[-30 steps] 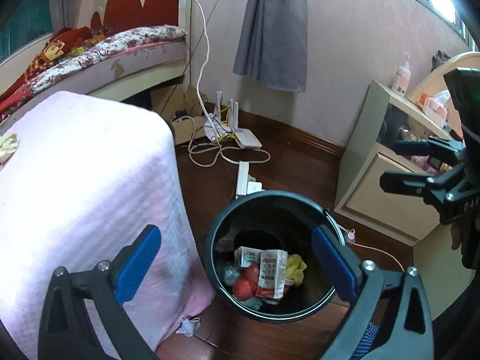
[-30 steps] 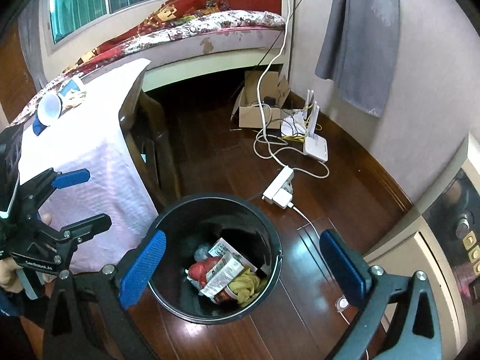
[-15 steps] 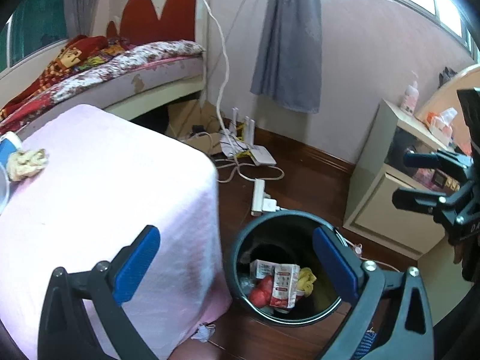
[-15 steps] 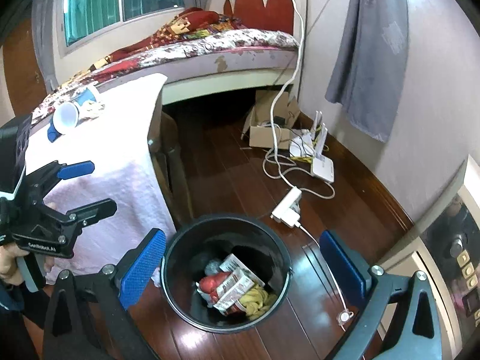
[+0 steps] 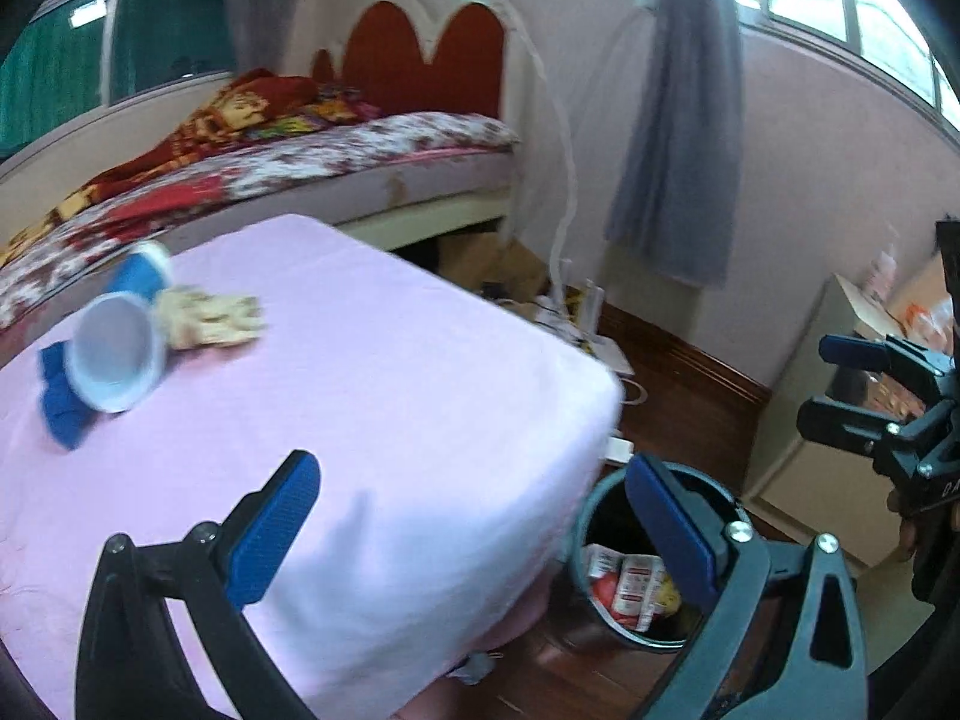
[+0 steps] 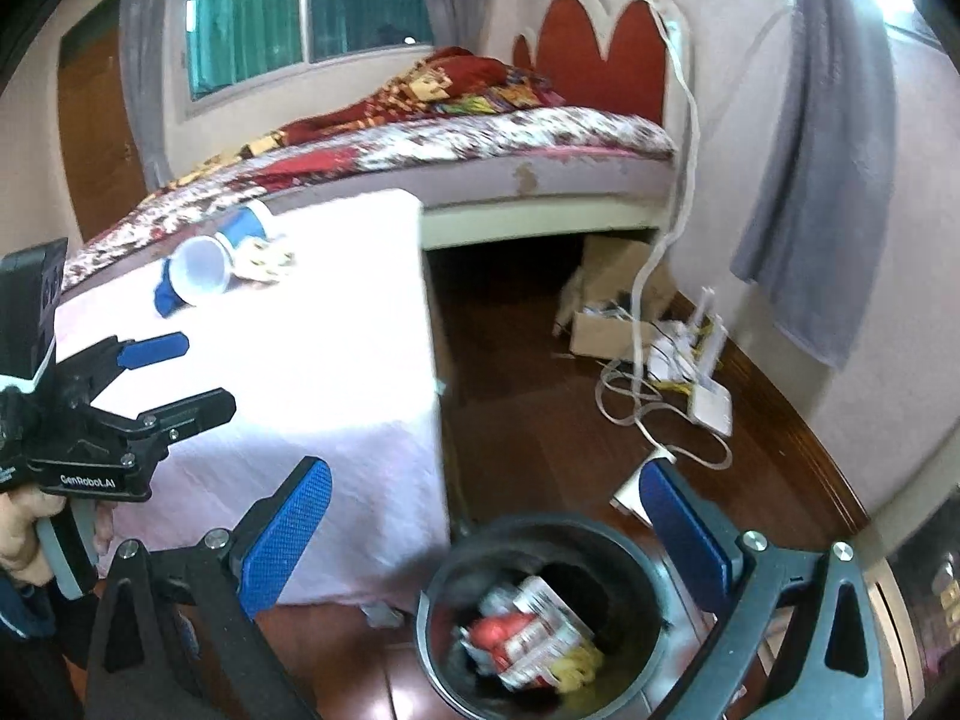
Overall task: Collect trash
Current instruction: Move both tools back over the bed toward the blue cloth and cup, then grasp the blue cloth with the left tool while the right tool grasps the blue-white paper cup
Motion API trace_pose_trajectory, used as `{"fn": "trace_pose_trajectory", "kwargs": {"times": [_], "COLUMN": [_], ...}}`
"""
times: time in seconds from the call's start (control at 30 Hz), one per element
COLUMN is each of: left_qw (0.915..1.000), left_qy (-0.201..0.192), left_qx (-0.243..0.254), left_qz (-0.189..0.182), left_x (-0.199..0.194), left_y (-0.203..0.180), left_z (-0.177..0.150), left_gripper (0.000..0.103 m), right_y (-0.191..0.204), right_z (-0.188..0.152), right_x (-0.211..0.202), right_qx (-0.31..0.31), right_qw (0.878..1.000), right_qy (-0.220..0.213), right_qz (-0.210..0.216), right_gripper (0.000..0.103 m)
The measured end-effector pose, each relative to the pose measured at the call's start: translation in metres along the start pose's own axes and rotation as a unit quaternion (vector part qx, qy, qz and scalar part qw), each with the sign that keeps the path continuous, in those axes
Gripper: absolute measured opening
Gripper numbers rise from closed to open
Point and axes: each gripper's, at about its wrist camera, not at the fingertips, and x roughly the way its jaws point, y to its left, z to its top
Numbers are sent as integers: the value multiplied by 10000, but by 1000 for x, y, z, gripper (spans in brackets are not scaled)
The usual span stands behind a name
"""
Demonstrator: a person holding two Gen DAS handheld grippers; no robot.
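Note:
A black bin [image 5: 645, 630] [image 6: 630, 546] stands on the wood floor beside the pink-covered table [image 5: 372, 420] [image 6: 336, 324]; it holds cartons, a red wrapper and yellow scraps. On the table lie a tipped blue-and-white paper cup [image 5: 117, 348] [image 6: 204, 267], a crumpled yellowish wrapper [image 5: 210, 315] [image 6: 264, 258] and a blue scrap [image 5: 60, 414]. My left gripper [image 5: 474, 522] [image 6: 174, 372] hangs open and empty over the table's near corner. My right gripper [image 6: 486, 534] [image 5: 834, 384] is open and empty above the bin.
A bed [image 6: 456, 138] runs behind the table. Cables, a power strip [image 6: 642, 480], a router [image 6: 711, 402] and a cardboard box [image 6: 606, 324] clutter the floor by the wall. A cream cabinet [image 5: 822, 420] stands right of the bin. A person's hand [image 6: 24, 531] grips the left handle.
Both cameras have risen and swung left from the bin toward the tabletop. The cup and wrapper have come into full view. Both grippers stay open and empty.

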Motion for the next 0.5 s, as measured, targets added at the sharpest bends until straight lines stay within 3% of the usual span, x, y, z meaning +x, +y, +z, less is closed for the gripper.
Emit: {"fn": "trace_pose_trajectory", "kwargs": {"times": [0.27,0.5], "left_qw": [9949,9846], "left_qy": [-144,-12], "left_qx": [-716,-1273], "left_qz": [692,1195], "left_x": [-29,-40], "left_y": [89,169], "left_z": [-8,-19], "left_gripper": [101,81], "right_y": [68,132], "right_z": [40,69], "right_x": [30,78], "right_qx": [-202,-561], "right_qw": [9988,9971], "right_qy": [-224,2], "right_qz": [373,520], "right_gripper": [103,103]}}
